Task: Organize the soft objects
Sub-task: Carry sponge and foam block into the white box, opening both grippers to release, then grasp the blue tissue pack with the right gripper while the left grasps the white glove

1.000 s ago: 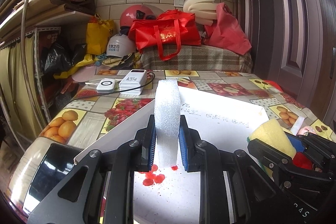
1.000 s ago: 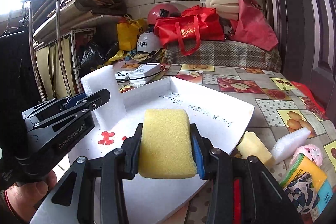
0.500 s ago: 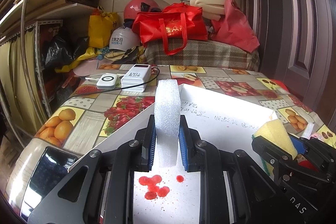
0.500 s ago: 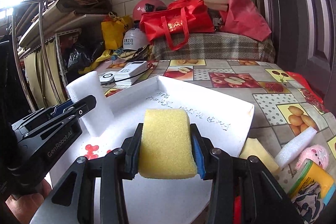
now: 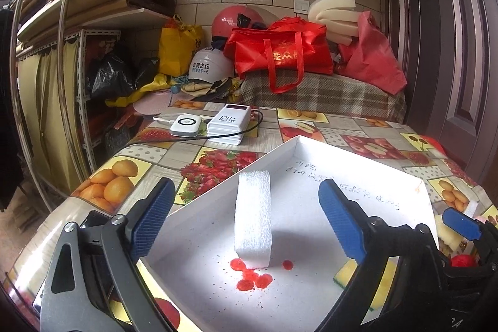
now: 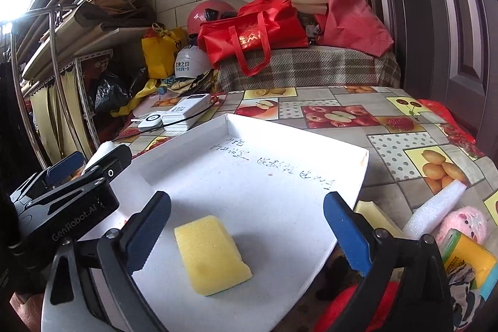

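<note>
The left hand-held gripper (image 5: 246,220) was seen opening wide around nothing gripped; the upright white foam block (image 5: 252,217) at frame centre, in the white shallow tray (image 5: 358,164), could be toppled by a careless withdrawal

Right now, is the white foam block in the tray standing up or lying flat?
Standing up. The white foam block rests on its narrow end on the white tray floor, beside the red spots, clear of both pads.

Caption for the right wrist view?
Right gripper opening over a yellow sponge lying flat in the white tray.
</note>
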The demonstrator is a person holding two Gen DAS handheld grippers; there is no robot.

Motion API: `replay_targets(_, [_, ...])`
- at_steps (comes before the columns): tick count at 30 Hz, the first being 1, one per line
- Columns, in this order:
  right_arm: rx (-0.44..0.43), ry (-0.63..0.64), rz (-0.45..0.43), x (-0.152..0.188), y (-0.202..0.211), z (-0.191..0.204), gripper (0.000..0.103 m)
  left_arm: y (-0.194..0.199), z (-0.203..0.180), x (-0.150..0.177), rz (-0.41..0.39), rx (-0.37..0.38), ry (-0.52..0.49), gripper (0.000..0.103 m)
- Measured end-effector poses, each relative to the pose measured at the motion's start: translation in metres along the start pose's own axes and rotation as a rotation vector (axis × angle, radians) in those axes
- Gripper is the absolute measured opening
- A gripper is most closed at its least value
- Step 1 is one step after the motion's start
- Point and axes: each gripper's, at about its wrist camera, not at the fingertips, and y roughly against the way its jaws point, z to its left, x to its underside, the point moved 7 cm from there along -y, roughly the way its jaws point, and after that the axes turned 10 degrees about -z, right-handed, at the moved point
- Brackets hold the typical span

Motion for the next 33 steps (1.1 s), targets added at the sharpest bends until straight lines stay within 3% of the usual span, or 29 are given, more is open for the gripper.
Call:
replay_targets(8, [-0.001, 0.018, -0.045, -0.003, 0.011, 0.005, 0.103, 0.016, 0.002, -0.007, -0.082, -0.015, 0.001, 0.103])
replay_targets(18, [-0.043, 0.13, -0.109, 0.0, 0.046, 0.024, 0.103, 0.036, 0.012, 0.0, -0.046, 0.01, 0.075, 0.103])
replay_targets(23, [-0.067, 0.181, -0.139, 0.003, 0.07, 0.026, 0.103, 0.048, 0.0, 0.005, -0.019, 0.116, 0.112, 0.103])
replay_targets(26, [-0.074, 0.17, -0.172, -0.001, 0.091, 0.013, 0.103, 0.055, -0.014, 0.007, -0.011, 0.159, 0.074, 0.103])
replay_targets(30, [-0.021, 0.149, -0.22, -0.008, 0.124, -0.027, 0.103, 0.068, -0.05, 0.011, 0.024, 0.386, 0.06, 0.103])
replay_targets(33, [0.072, 0.129, -0.21, -0.007, 0.142, -0.076, 0.103, 0.089, -0.089, 0.017, 0.04, 0.552, -0.03, 0.103])
